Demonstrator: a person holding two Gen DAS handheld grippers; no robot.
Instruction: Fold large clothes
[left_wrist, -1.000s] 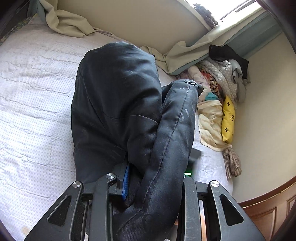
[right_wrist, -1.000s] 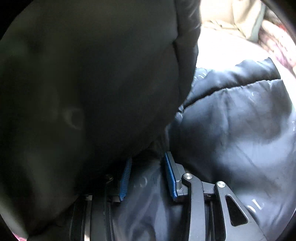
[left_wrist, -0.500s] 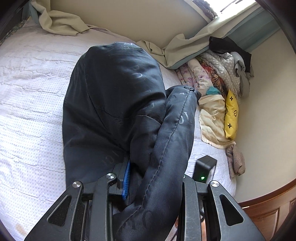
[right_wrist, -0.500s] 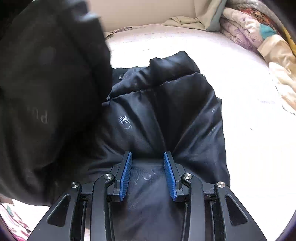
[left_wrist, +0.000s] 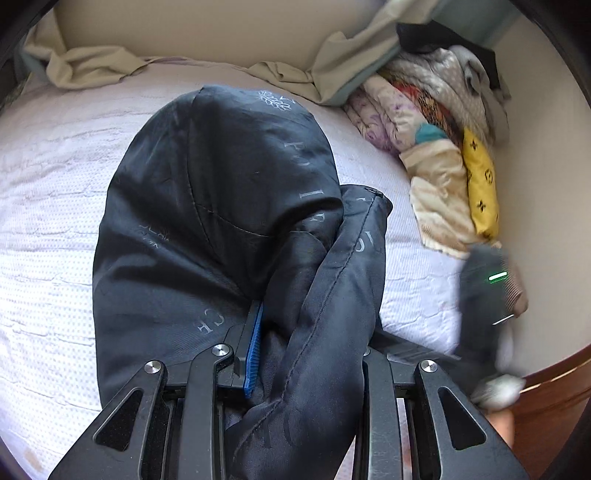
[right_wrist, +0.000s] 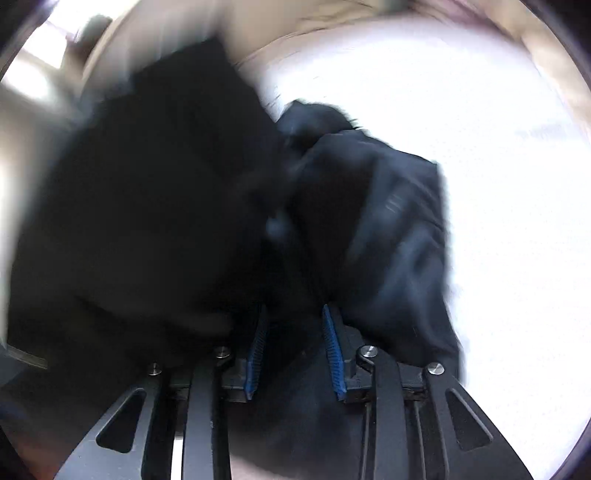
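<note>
A large dark navy padded jacket (left_wrist: 221, 206) with pale lettering hangs bunched over the white bed (left_wrist: 48, 192). My left gripper (left_wrist: 295, 354) is shut on a thick fold of it; one blue pad (left_wrist: 254, 354) shows, the other is hidden under cloth. In the right wrist view, which is motion-blurred, the jacket (right_wrist: 184, 206) fills the left and middle. My right gripper (right_wrist: 295, 350) holds jacket cloth between its blue pads (right_wrist: 334, 354), which stand a small gap apart.
A pile of folded and loose clothes (left_wrist: 436, 122) lies along the wall at right, with a yellow patterned piece (left_wrist: 480, 188). Beige bedding (left_wrist: 92, 62) is bunched at the back. The other gripper body with a green light (left_wrist: 491, 295) is blurred at right. A wooden bed frame (left_wrist: 546, 384) edges the bed.
The right gripper has swung fast, blurring its view, and shows further right in the left wrist view. The left gripper has tilted and lifted slightly, still holding the jacket.
</note>
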